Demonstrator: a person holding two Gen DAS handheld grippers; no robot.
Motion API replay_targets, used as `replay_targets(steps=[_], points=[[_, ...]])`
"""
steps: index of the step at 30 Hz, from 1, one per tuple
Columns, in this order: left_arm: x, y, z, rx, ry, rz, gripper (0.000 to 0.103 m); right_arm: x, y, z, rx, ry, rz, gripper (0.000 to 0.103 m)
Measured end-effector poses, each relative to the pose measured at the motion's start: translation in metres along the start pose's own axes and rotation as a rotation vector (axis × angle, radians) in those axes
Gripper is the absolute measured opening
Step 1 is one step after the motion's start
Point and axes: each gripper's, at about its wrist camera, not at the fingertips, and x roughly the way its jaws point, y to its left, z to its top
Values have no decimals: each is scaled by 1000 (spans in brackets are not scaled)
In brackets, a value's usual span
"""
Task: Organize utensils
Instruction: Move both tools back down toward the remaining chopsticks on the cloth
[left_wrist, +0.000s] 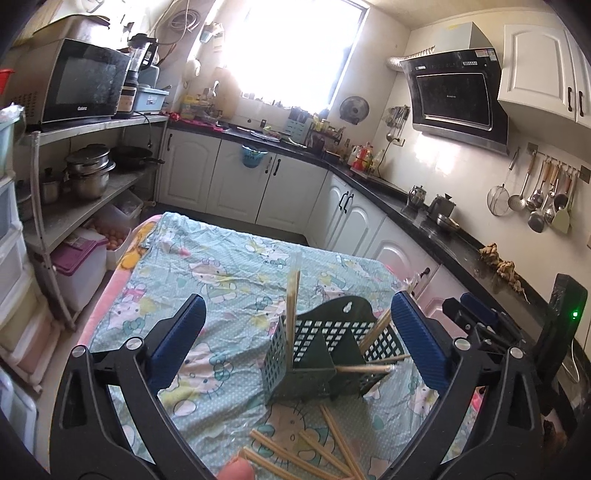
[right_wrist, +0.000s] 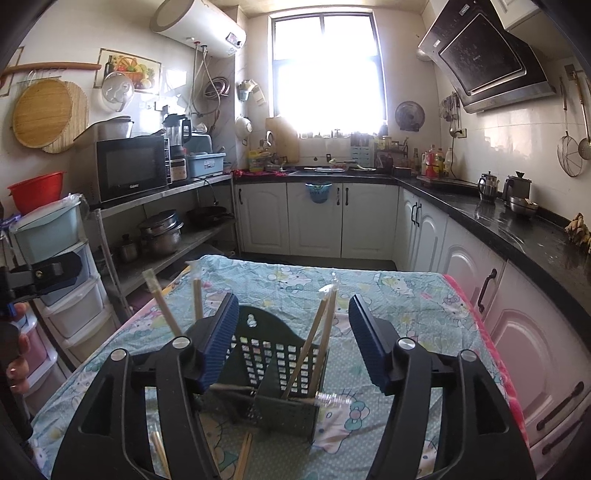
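I find both grippers empty, fingers spread wide: the left gripper (left_wrist: 297, 341) and the right gripper (right_wrist: 293, 341) each frame the dark green perforated holder (left_wrist: 325, 354) standing on the desk (left_wrist: 207, 266), which is covered by a cartoon-print cloth. Several wrapped chopstick pairs already stand or lean in the holder's compartments; one pair (left_wrist: 364, 368) lies across its front edge instead of standing. Loose chopsticks (left_wrist: 295, 456) remain flat on the cloth just in front of the holder, near the left gripper.

My assessment: the step in hand is picking up a loose pair. I would lower the left fingers across one pair near its middle, close squarely, lift clear, tip it upright, and lower it into a compartment without bumping the light holder.
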Motion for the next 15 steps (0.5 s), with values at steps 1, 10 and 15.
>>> replay_targets(steps=[1, 10, 15], points=[[-1, 0, -2, -3, 2, 1, 93, -3, 1, -1, 0, 2, 6, 62], [-11, 4, -18, -7, 16, 14, 93, -20, 10, -11, -7, 13, 27, 65], [-15, 9, -27, -19, 34, 23, 93, -26, 15, -20, -22, 30, 40, 65]])
